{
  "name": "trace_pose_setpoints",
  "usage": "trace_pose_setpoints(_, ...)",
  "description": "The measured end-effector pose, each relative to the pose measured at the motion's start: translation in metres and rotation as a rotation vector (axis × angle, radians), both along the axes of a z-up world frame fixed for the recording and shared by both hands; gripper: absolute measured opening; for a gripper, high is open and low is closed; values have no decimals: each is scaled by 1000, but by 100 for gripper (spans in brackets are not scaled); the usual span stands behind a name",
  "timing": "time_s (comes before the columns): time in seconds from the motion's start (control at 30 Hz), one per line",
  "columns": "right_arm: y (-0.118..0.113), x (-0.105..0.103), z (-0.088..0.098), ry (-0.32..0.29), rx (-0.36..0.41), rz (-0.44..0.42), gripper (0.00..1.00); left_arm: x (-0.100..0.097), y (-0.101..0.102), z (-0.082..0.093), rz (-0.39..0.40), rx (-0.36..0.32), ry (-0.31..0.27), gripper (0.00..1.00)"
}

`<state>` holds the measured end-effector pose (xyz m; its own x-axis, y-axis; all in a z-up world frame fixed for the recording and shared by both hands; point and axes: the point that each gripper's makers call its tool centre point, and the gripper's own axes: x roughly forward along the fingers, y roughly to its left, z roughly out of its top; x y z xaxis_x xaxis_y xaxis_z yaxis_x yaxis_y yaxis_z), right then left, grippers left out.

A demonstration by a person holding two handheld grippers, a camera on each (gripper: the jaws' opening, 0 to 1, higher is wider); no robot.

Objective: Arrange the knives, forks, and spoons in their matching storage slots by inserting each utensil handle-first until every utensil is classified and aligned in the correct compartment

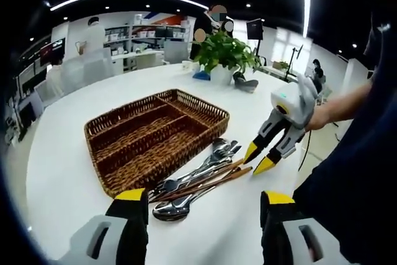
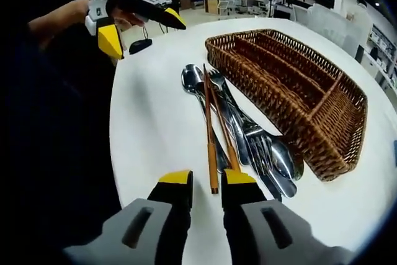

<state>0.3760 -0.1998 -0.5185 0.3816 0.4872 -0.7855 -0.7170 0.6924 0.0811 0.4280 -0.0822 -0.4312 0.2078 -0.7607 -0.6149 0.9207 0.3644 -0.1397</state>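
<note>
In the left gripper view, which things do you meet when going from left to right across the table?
Wicker basket → pile of utensils → right gripper.

Brown woven wicker tray [image 1: 155, 134] with a rough, matt, ribbed weave on walls and dividers. At its 5 o'clock edge in the left gripper view, polished silver metal spoons and forks [image 1: 192, 181], mirror-glossy, lying with two slim brown wooden chopsticks [image 2: 211, 134] of smooth satin finish. Smooth white tabletop [image 1: 74, 178], lightly glossy. Right gripper [image 1: 263, 156]: grey plastic body, yellow tips; left gripper [image 2: 139, 26] likewise. Leafy green potted plant [image 1: 226, 51] at 12 o'clock, in a smooth white pot.
</note>
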Motion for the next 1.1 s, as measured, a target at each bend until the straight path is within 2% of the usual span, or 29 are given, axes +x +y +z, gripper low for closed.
trace_pose_setpoints(0.17,-2,0,-8,20,-19,-17,12,-2,-7,-7,-46,19,-1,70)
trace_pose_setpoints(0.33,-2,1,-14,28,-39,-17,13,-2,-16,-11,-90,25,-5,67)
trace_pose_setpoints(0.53,-2,2,-19,45,-56,-29,14,-3,-24,-21,-172,63,-3,64)
trace_pose_setpoints(0.7,-5,3,-20,52,-69,-43,10,-3,-29,-27,-222,97,-7,61)
trace_pose_setpoints(0.93,-6,2,-21,37,-119,22,6,-3,-39,-33,-278,113,-10,59)
trace_pose_setpoints(1.1,-5,0,-21,21,-140,72,4,-5,-49,-40,-353,139,-21,56)
